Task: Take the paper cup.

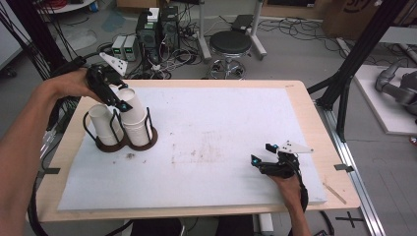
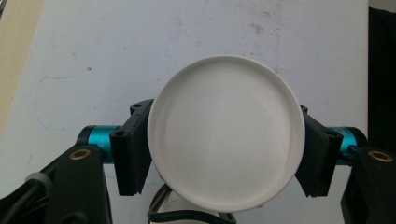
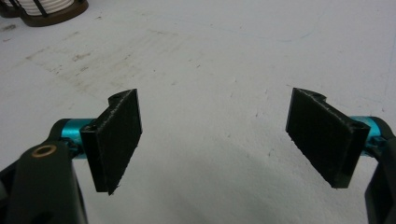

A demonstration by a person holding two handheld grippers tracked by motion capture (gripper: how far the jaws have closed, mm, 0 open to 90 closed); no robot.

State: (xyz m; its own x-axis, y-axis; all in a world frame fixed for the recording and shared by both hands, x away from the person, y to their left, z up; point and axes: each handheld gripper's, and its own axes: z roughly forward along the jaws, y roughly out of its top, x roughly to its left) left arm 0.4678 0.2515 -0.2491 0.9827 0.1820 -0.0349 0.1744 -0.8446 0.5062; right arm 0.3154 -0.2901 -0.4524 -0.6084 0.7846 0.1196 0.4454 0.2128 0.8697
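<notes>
My left claw (image 2: 226, 154): clamped on white cup (image 2: 226, 133), wire rack (image 1: 118, 140) beneath it.
My right claw (image 3: 215, 140): wide open, empty, counter (image 3: 210, 70) below.

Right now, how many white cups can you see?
3: one in the holder's left ring, a stack in its right ring, one gripped by the left tool. Nested cups may be hidden.

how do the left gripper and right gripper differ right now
The left gripper is shut on a white paper cup, while the right gripper has its jaws wide apart with nothing between them. The left gripper is raised above the wire cup holder at the table's far left; the right gripper sits low over the white mat near the front right. Both have black jaws with teal fittings.
</notes>
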